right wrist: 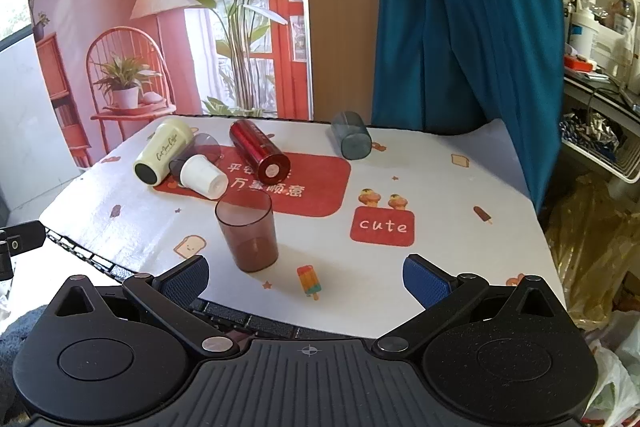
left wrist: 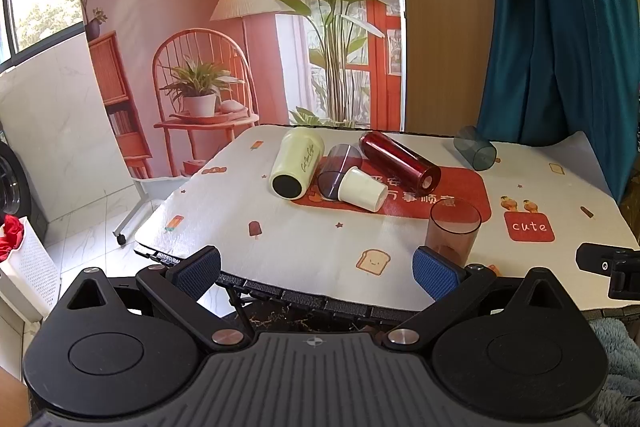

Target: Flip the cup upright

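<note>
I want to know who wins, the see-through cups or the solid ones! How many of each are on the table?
See-through cups: 3 (brown standing cup, purple-grey lying cup, blue-grey lying cup)
Solid cups: 3 (cream tumbler, white paper cup, red tumbler)
Total: 6. A tie!

I see my left gripper [left wrist: 316, 269] is matte black with ribbed housing, 2 round caps, silver pivot screws and blue textured pads [left wrist: 434, 273]. My right gripper [right wrist: 306, 279] matches, crosshair mark included.
</note>
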### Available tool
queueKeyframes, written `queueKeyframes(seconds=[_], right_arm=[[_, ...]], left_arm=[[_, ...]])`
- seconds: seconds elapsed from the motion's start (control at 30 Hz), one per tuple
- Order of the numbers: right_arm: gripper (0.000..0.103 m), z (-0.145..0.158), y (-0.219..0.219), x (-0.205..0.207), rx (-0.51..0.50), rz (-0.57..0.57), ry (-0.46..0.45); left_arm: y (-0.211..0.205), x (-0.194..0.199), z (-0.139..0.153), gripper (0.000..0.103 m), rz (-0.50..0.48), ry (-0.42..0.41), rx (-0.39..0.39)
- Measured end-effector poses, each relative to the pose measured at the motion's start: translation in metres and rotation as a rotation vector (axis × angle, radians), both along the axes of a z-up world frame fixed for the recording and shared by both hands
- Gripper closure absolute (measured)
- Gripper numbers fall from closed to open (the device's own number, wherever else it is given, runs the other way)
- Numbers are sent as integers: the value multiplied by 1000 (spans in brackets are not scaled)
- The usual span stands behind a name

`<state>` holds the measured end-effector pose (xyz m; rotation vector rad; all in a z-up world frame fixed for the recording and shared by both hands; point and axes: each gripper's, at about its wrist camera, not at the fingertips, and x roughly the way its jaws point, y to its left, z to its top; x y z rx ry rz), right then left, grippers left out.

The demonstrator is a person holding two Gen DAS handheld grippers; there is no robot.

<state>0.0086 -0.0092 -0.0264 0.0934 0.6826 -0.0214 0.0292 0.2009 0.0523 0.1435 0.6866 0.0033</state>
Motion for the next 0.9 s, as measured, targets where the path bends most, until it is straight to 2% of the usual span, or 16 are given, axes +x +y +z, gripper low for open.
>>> queueKeyframes(seconds=[0.9], right_arm=[[0,-1,-4,1,3,-3,3]], left_arm=[[0,1,0,0,4,2,-9]])
